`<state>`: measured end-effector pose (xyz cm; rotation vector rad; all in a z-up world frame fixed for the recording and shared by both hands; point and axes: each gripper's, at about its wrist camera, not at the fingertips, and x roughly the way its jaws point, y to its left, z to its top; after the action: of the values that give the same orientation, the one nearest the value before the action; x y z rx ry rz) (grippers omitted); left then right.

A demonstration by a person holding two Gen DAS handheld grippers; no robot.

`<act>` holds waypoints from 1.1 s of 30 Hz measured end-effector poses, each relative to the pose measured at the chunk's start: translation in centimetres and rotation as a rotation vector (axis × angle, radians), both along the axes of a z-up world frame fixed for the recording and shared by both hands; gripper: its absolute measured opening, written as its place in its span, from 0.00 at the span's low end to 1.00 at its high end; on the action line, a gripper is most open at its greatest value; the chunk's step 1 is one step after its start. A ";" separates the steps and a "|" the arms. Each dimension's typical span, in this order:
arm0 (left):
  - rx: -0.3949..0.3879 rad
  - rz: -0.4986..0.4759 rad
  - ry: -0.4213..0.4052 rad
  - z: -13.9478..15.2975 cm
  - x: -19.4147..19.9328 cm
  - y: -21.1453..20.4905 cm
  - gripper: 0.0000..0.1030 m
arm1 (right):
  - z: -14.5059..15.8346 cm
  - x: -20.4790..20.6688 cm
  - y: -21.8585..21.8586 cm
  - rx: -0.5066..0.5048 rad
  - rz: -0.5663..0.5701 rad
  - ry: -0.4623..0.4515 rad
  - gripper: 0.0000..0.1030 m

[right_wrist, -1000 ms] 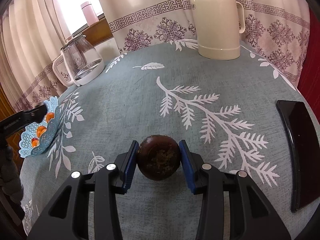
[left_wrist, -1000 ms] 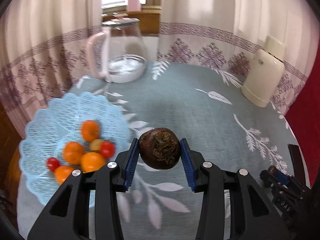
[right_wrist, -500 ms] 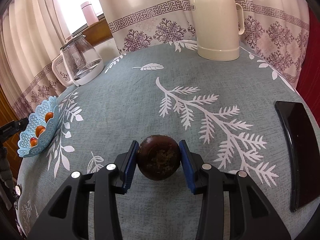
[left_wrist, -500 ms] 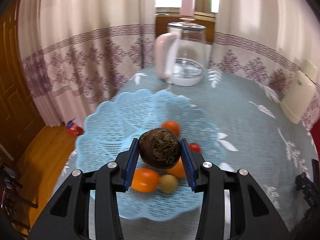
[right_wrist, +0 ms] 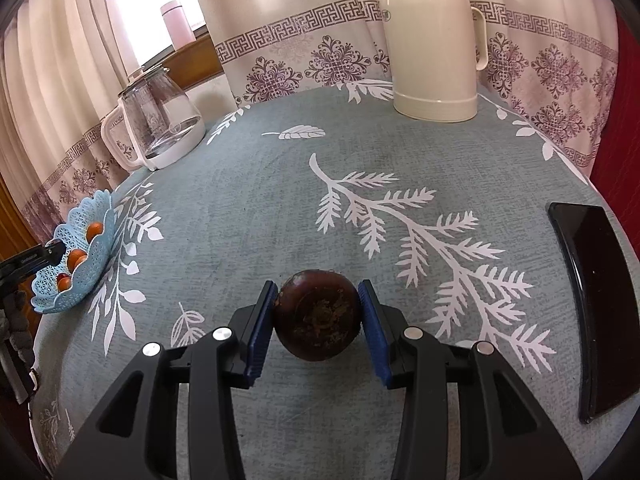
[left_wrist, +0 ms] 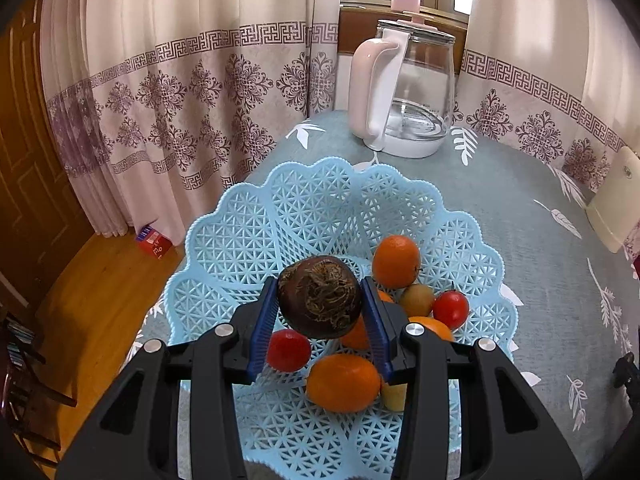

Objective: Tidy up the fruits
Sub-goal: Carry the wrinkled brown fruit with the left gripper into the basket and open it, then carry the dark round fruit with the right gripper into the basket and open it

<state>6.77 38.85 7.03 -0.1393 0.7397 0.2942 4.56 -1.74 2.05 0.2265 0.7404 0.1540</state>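
My left gripper [left_wrist: 320, 300] is shut on a dark brown round fruit [left_wrist: 320, 296], held above the light blue lattice basket [left_wrist: 280, 208]. The basket holds oranges [left_wrist: 396, 262], red tomatoes [left_wrist: 289, 350] and small greenish-brown fruits [left_wrist: 417, 300], partly hidden by the fingers. My right gripper [right_wrist: 318, 312] is shut on a second dark brown fruit [right_wrist: 318, 316] low over the grey-blue tablecloth. In the right wrist view the basket [right_wrist: 80, 248] sits at the table's far left edge, with the left gripper's tip [right_wrist: 36, 258] beside it.
A glass kettle [left_wrist: 404, 92] with a pink handle stands behind the basket. A cream thermos [right_wrist: 434, 48] stands at the back of the table. A black phone [right_wrist: 592, 300] lies at the right edge. The table edge and wooden floor [left_wrist: 100, 300] drop off left of the basket.
The left gripper has carried its fruit leftward from over the tablecloth to above the basket and moved closer over it. The right gripper has stayed put with its fruit.
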 end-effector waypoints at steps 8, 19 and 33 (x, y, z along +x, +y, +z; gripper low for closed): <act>-0.013 0.020 -0.028 0.6 -0.3 0.6 0.54 | 0.0 0.0 0.0 -0.002 -0.001 -0.001 0.41; -0.017 0.085 -0.109 2.4 -3.9 2.5 0.75 | 0.2 0.0 0.2 -0.013 0.004 -0.006 0.41; 0.036 0.141 -0.127 1.8 -8.3 3.6 0.81 | 4.2 -0.7 7.7 0.011 0.192 -0.080 0.41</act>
<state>-1.56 42.47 8.84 -0.1751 0.5996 0.4287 3.89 5.93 6.27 0.1589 0.6816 0.3473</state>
